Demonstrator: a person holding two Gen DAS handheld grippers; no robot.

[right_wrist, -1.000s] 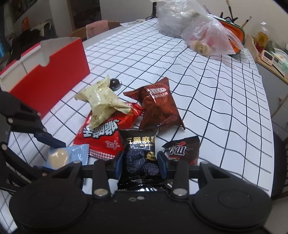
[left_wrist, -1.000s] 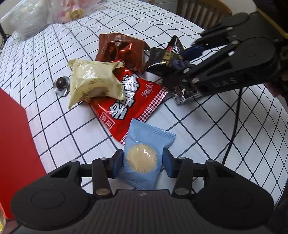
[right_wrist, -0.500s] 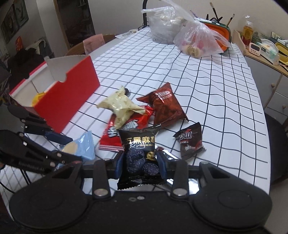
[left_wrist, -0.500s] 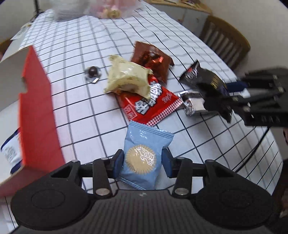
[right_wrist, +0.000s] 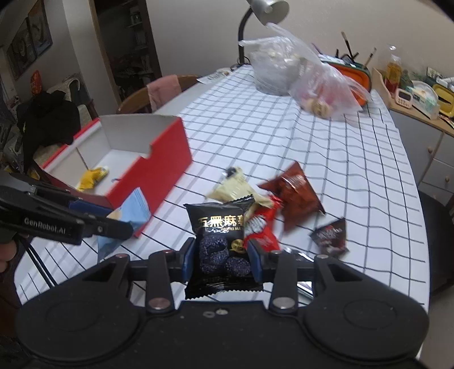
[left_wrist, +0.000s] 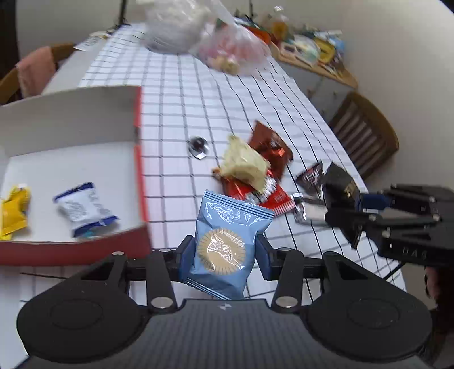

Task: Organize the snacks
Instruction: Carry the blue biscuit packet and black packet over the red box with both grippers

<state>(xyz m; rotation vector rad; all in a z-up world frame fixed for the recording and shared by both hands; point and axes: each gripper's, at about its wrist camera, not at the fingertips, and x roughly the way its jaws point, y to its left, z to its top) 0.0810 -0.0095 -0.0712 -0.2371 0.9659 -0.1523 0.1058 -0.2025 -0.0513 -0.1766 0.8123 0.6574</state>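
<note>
My left gripper (left_wrist: pixel 224 254) is shut on a blue cookie packet (left_wrist: pixel 224 244), held above the table beside the red box (left_wrist: pixel 139 159). Inside the box lie a white-and-blue packet (left_wrist: pixel 83 210) and a yellow packet (left_wrist: pixel 12 213). My right gripper (right_wrist: pixel 222 259) is shut on a black sesame snack packet (right_wrist: pixel 220 235), also lifted off the table. On the checked cloth remain a cream packet (left_wrist: pixel 244 166), a red packet (left_wrist: pixel 272 195), a brown packet (left_wrist: pixel 269 147), a small dark packet (right_wrist: pixel 330 237) and a silver packet (left_wrist: pixel 308 210). The left gripper (right_wrist: pixel 113 224) shows at the left of the right wrist view.
A small foil-wrapped chocolate (left_wrist: pixel 198 146) lies near the box. Two plastic bags (right_wrist: pixel 298 76) sit at the table's far end by a desk lamp (right_wrist: pixel 255 25). Chairs (left_wrist: pixel 366 139) stand at both sides, and a cluttered sideboard (right_wrist: pixel 420 93) at the right.
Both grippers rose with their packets and swung toward the red box, whose inside has come into view. The left gripper also rolled. The snacks on the cloth stayed put.
</note>
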